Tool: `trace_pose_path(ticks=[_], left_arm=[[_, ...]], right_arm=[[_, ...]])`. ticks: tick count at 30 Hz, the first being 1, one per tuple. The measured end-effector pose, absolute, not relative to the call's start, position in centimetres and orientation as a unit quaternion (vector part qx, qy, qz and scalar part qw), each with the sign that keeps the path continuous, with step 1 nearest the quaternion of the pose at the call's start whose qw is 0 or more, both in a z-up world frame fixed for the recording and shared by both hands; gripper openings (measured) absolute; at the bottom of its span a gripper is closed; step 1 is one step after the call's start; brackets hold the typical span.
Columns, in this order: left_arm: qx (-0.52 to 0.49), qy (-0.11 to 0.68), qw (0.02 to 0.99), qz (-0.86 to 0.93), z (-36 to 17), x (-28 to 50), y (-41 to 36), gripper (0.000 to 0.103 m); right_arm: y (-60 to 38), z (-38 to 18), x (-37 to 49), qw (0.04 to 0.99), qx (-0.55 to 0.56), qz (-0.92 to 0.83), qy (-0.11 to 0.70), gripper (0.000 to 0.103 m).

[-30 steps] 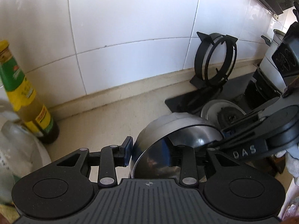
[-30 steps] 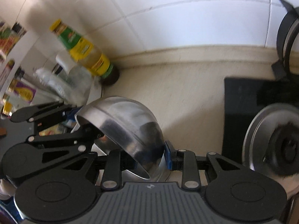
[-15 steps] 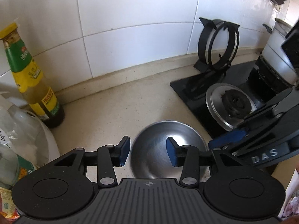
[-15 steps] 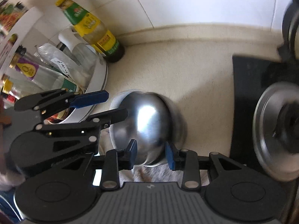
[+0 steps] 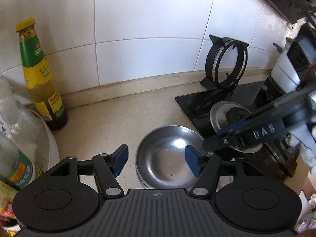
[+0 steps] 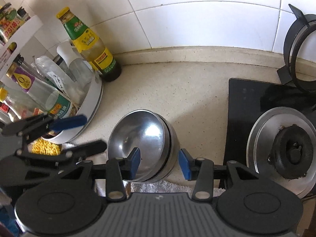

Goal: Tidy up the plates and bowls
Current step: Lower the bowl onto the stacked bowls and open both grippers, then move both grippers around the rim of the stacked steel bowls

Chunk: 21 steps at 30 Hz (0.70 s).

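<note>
Far left of the steel bowls (image 6: 142, 144), a white tub (image 6: 92, 106) holds crowded bottles and clear plastic bags; its left part is cut off by the frame edge and most labels are too small to read. A yellow scrubber (image 6: 45, 148) lies at the tub's near side, partly hidden by the left gripper (image 6: 79, 132), whose blue-padded fingers stand spread and hold nothing. Behind the tub, against the tiled wall, stands a sauce bottle (image 5: 39, 75) with green and yellow label and yellow cap, upright on the bench (image 5: 110, 122). Centre: the steel bowls, nested as a stack and sitting mouth-up on the bench; the wall of at least one lower bowl shows under the top rim, the exact count cannot be told. In the left wrist view the stack (image 5: 167, 158) lies between the open blue pads of the left gripper (image 5: 156, 161), apparently untouched. The right gripper (image 6: 160, 162) is likewise open, one pad overlapping the bowl interior in view, the other just right of the stack; contact cannot be told. Bare bench lies between bowls and wall. Right of the bowls: black hob (image 6: 244, 98), edge near the stack, with round burner (image 6: 290, 150); a black pan support (image 5: 227, 63) leans upright against the wall. A white pot (image 5: 286, 69) at far right is partly cut off.
</note>
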<state>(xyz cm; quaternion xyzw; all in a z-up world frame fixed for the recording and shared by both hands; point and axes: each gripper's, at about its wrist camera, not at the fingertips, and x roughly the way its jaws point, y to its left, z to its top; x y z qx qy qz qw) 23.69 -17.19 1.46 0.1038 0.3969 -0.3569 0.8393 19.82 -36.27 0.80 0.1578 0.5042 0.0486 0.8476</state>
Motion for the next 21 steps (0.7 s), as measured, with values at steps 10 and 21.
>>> trace_pose_path(ticks=[10,21], left_arm=[[0.117,0.370,0.839,-0.381,0.3,19.2,-16.0,0.083],[0.118,0.385,0.835,-0.375,-2.3,18.4,-15.3,0.085]], right_arm=[[-36.0,0.5,18.6,0.844,0.173,0.051,0.505,0.069],[-34.5,0.3,17.6,0.844,0.175,0.043,0.506,0.071]])
